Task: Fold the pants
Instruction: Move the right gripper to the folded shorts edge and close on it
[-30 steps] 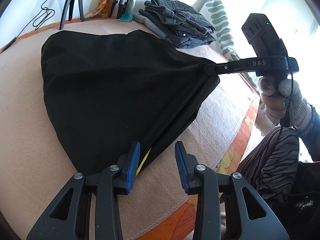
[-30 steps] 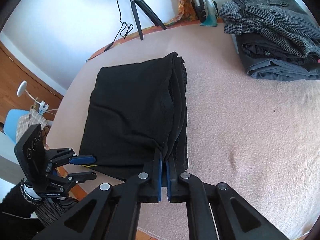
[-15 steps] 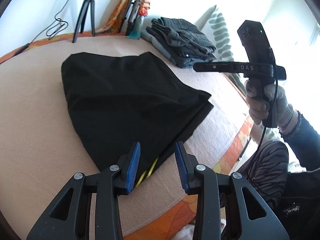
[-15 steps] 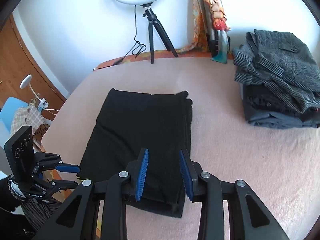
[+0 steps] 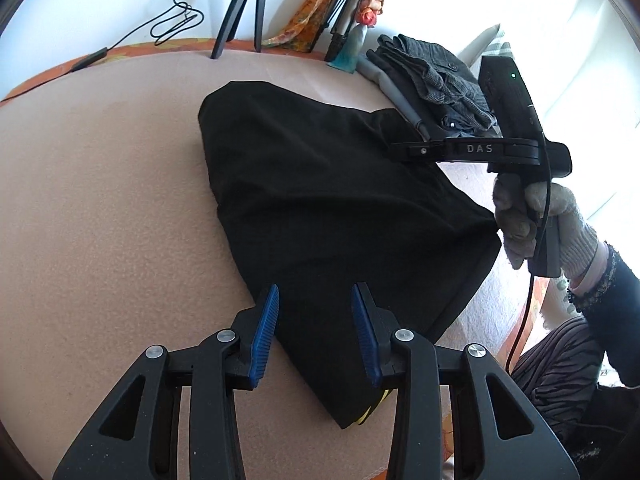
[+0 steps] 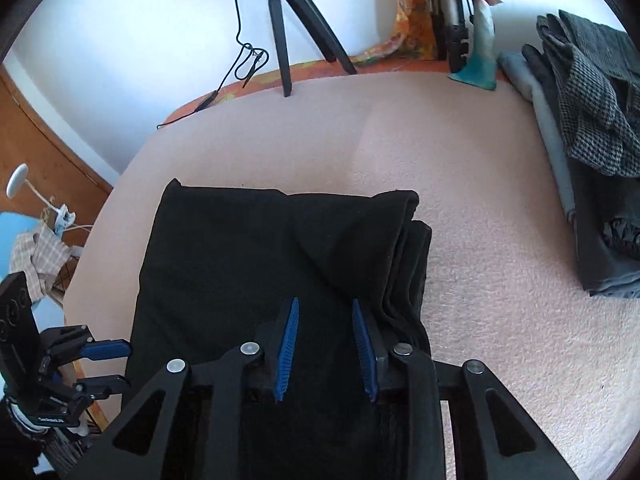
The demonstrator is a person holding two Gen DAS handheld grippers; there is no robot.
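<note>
The black pants (image 5: 320, 208) lie folded into a thick rectangle on the pink blanket (image 5: 100, 208); they also show in the right wrist view (image 6: 248, 264). My left gripper (image 5: 315, 312) is open and empty, hovering over the near corner of the pants. My right gripper (image 6: 325, 340) is open and empty, low over the pants near their layered right edge. The right gripper shows from the side in the left wrist view (image 5: 394, 148), above the pants. The left gripper shows in the right wrist view (image 6: 116, 366) beside the pants' left edge.
A stack of folded grey and checked clothes (image 6: 592, 168) lies at the far right of the blanket (image 6: 480, 240). A black tripod (image 6: 288, 28), a cable (image 6: 244, 60) and a figurine (image 6: 476, 40) stand along the far edge. An orange patterned cover (image 5: 532, 312) shows at the near edge.
My right gripper let go of the pants' corner, opened, lifted and moved forward low over them. My left gripper stayed open and moved in over the pants. The pants settled flat.
</note>
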